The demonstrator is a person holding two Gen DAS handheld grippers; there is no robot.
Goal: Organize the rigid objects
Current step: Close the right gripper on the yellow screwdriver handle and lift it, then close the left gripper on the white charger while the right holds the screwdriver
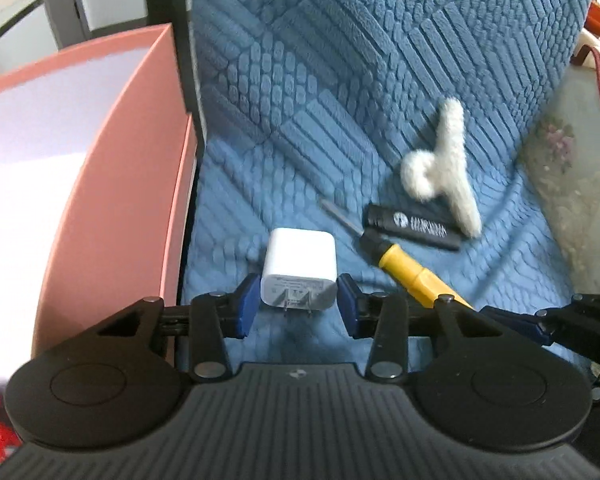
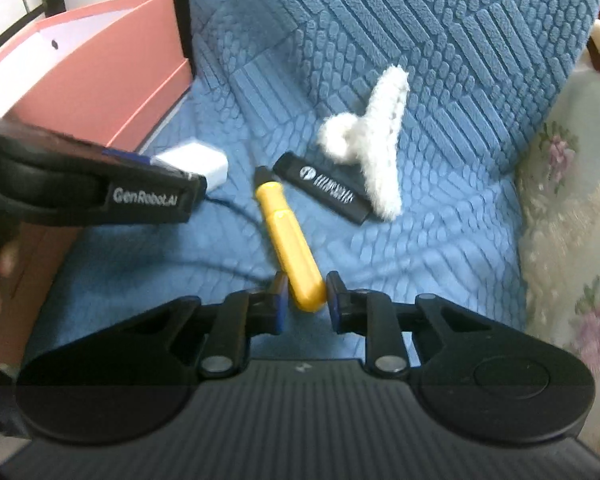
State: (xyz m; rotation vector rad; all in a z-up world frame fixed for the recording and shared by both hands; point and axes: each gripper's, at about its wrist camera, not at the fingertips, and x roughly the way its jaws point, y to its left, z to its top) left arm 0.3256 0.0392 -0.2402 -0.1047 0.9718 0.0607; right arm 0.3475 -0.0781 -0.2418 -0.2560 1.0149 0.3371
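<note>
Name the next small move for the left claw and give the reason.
Probably carry the white charger left over the pink box and release it there. The left claw is shut on the charger, and the open box stands just to its left, beside the blue cushion.

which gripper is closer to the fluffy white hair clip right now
Right, though neither is close. The right gripper grips the yellow screwdriver just short of the hair clip; the left gripper holds the white charger, farther off.
</note>
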